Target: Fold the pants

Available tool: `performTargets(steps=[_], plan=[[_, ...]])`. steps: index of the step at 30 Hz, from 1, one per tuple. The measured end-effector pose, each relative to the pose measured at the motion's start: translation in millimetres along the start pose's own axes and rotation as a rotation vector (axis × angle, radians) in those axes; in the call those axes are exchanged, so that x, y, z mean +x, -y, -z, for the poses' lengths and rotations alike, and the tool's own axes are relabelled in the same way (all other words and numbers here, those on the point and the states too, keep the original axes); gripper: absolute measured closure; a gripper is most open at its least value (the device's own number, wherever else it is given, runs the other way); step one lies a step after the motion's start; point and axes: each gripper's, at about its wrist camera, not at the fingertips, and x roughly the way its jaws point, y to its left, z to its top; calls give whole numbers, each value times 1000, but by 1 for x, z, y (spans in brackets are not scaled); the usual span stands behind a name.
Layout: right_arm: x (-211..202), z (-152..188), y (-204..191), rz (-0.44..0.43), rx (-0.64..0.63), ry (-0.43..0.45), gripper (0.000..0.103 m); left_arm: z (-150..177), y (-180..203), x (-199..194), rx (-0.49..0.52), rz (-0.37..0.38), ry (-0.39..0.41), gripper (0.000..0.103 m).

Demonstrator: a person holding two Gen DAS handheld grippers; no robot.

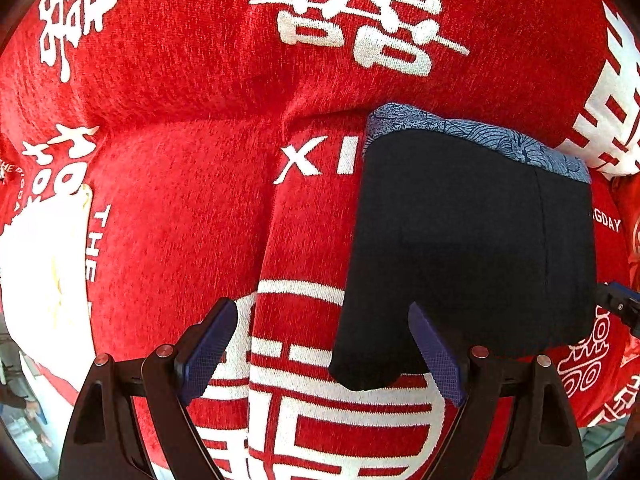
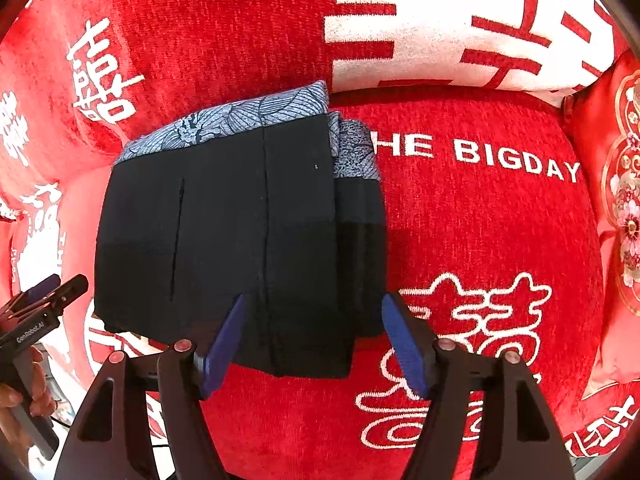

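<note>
The dark navy pants (image 2: 240, 232) lie folded into a compact stack on the red sofa seat, with a blue patterned lining showing along the far edge. They also show in the left wrist view (image 1: 468, 248). My right gripper (image 2: 314, 316) is open, its blue pads over the near edge of the stack, holding nothing. My left gripper (image 1: 324, 328) is open and empty at the stack's near left corner; it also shows in the right wrist view (image 2: 48, 296) at the left edge.
The red sofa seat (image 2: 480, 232) bears white lettering. The back cushion (image 1: 200, 40) rises behind the pants. A red embroidered pillow (image 2: 624, 200) sits at the right. A white and yellow item (image 1: 44, 264) lies at the left.
</note>
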Motion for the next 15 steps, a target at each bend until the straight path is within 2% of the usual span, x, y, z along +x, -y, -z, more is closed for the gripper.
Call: performTargets(steps=[8,11,15], plan=[[6,-4,3,-8,5,-11,28,-6,-1,5,-5,12,1,15],[7,-8,6,-32,-4,-10,27,-13,-5,8,-14,63,4,15],[11,-15,16,-109,-12,-12,24,-25,-6,18,28,142,-6,15]])
